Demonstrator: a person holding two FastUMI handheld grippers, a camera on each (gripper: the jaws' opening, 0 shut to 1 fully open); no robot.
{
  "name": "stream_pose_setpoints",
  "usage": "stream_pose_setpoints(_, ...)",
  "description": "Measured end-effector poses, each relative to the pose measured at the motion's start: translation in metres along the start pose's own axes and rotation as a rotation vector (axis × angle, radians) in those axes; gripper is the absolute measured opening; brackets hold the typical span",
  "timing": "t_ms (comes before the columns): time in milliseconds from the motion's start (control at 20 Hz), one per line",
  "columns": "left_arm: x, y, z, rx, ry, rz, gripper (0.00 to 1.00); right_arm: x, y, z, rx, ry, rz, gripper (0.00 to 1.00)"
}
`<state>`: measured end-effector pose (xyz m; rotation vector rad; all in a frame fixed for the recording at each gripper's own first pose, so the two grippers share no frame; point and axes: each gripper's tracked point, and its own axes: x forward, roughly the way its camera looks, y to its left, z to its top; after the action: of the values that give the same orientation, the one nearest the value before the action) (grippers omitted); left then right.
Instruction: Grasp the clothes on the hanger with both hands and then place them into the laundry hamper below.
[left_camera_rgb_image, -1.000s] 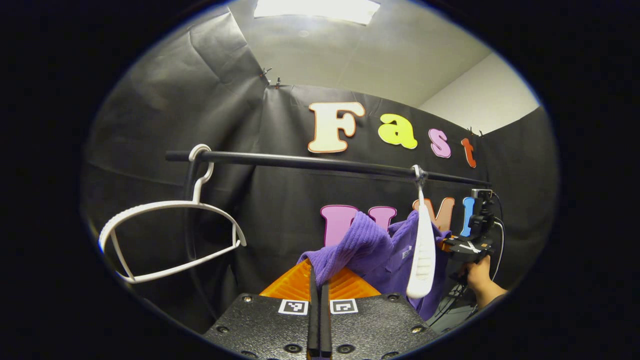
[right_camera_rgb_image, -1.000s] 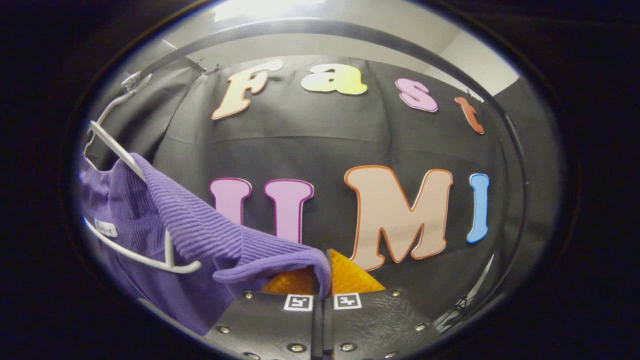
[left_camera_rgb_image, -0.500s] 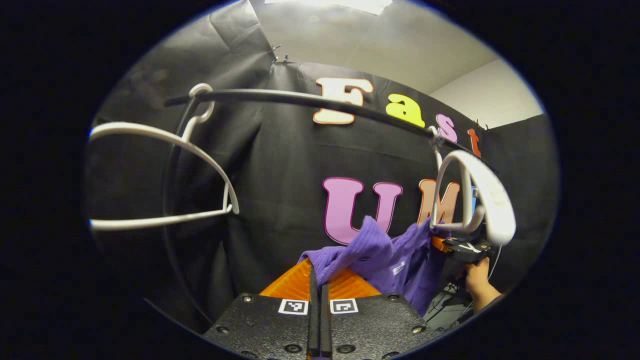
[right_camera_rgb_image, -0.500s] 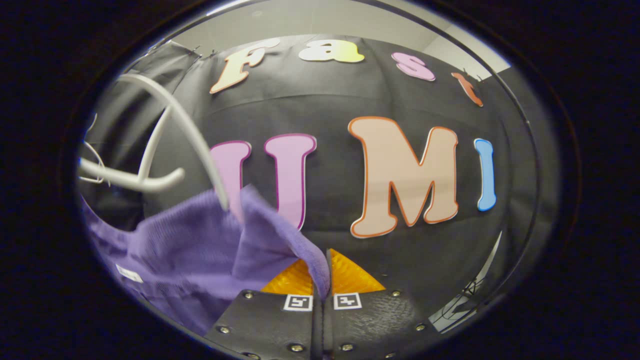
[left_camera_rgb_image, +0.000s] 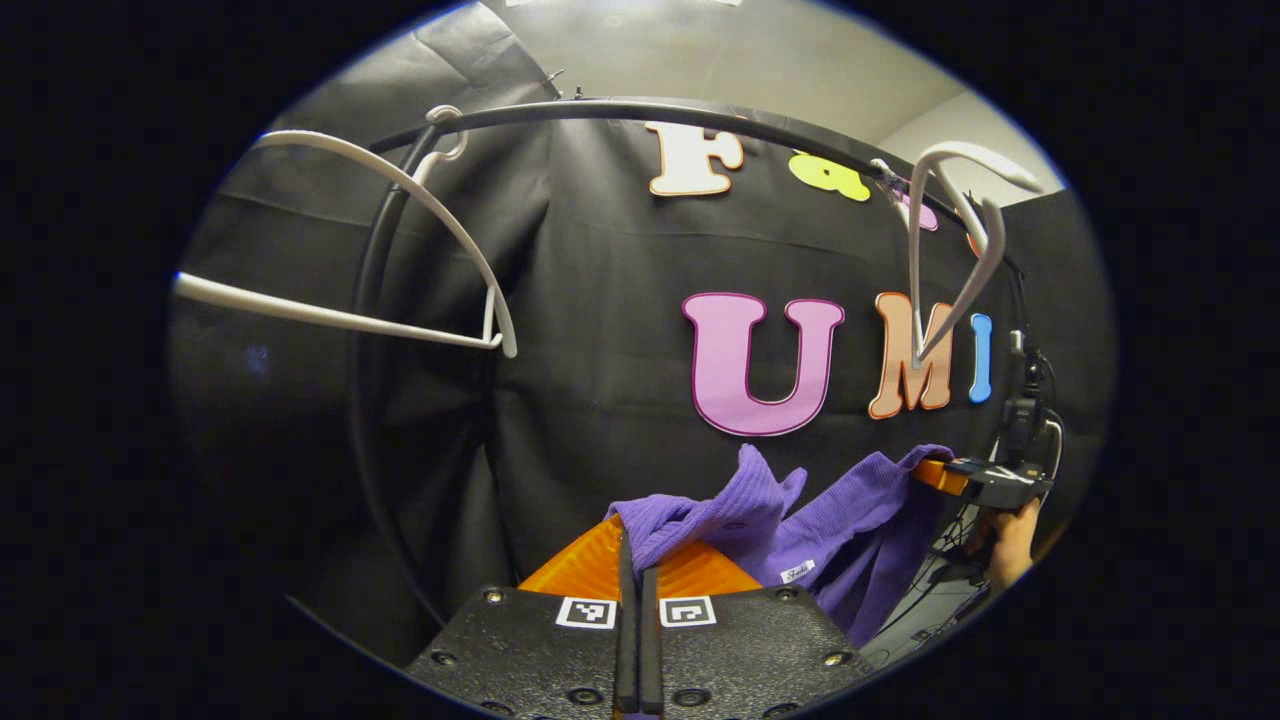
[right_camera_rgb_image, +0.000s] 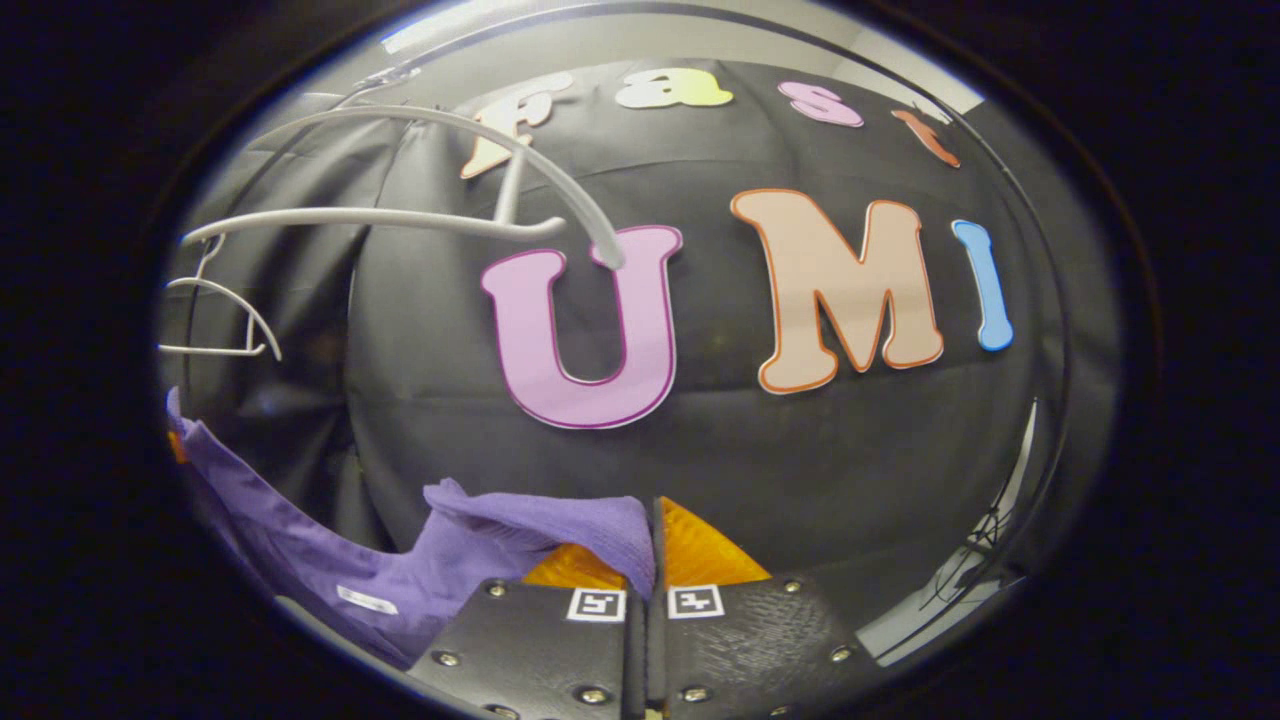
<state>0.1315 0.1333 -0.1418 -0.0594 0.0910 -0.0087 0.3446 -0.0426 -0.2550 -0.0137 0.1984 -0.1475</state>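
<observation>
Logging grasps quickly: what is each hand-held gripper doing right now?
Left hand-held gripper: closed on the purple garment.
Right hand-held gripper: closed on the same purple garment.

Purple garment (right_camera_rgb_image: 300, 560) lower part cut off at edge; label (right_camera_rgb_image: 366, 600) too small to read.

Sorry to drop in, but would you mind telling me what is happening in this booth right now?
A person holds a purple ribbed knit garment stretched between two tools. The left hand-held gripper and the right hand-held gripper each pinch one end. The garment hangs clear below the white plastic hanger on the black rail, not yet in a hamper.
</observation>
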Motion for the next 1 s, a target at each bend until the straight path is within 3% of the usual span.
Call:
stream_pose_setpoints(200,-0.018,0.001,-0.01,0.002,0.005,0.016,0.02,-0.039,0.033,0.016,-0.003,-0.027,0.055,0.01)
stream_pose_setpoints(450,-0.045,-0.015,0.008,-0.018,-0.047,-0.008,0.02,-0.087,0.057,0.043,-0.02,-0.073,0.086,0.01)
stream_pose_setpoints(650,-0.064,-0.04,0.025,-0.031,-0.079,-0.064,0.0,-0.124,0.067,0.063,-0.003,-0.107,0.109,0.01)
stream_pose_setpoints(700,-0.07,-0.048,0.031,-0.032,-0.095,-0.082,0.0,-0.135,0.07,0.067,0.002,-0.115,0.112,0.05)
stream_pose_setpoints(750,-0.074,-0.053,0.036,-0.036,-0.11,-0.094,0.02,-0.146,0.07,0.07,0.007,-0.125,0.109,0.01)
stream_pose_setpoints(900,-0.079,-0.069,0.04,-0.054,-0.118,-0.128,0.01,-0.176,0.074,0.077,0.018,-0.147,0.108,0.05)
stream_pose_setpoints(1000,-0.079,-0.081,0.037,-0.06,-0.11,-0.144,0.02,-0.195,0.069,0.079,0.023,-0.156,0.087,0.01)
